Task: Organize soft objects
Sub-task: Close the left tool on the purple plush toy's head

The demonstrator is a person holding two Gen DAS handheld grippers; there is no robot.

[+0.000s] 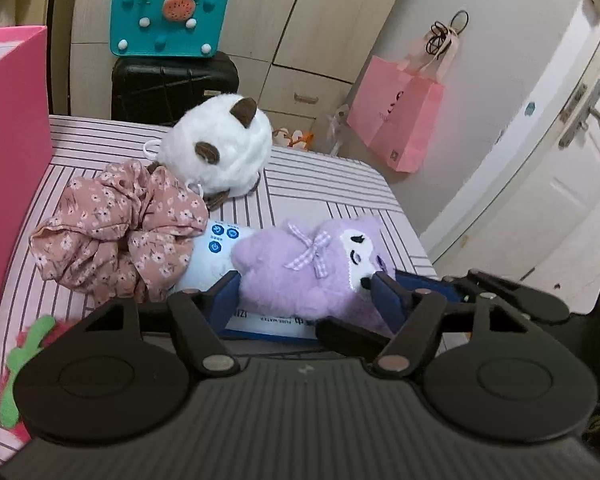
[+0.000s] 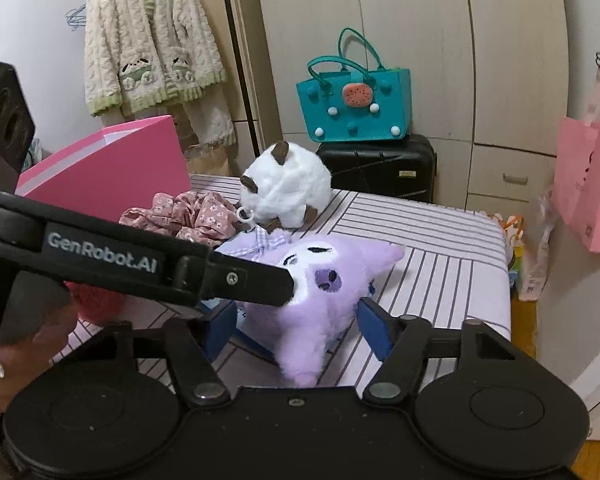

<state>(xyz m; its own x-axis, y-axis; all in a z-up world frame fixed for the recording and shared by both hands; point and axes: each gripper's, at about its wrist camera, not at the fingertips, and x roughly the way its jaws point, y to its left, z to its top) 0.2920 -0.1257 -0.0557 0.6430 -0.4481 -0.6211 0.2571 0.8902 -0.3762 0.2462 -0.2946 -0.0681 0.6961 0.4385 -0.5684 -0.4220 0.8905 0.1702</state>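
Fleece of the purple plush (image 1: 300, 268) is bulging between both tongs, left gripper (image 1: 304, 292) and right gripper (image 2: 296, 322) each grasping it; beyond them, a floral scrunchie (image 1: 116, 228) and fluffy white plush (image 1: 224, 148) are sitting.

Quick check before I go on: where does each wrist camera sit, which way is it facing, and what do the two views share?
Left wrist: sits on the left gripper, looks forward and down along its blue fingers, which flank the purple plush on the striped bed, toward the door.
Right wrist: sits on the right gripper, faces the wardrobe; the left gripper's arm crosses from the left, and fingers of a hand show.
Shared: purple plush, white plush, floral cloth, pink box, teal bag.
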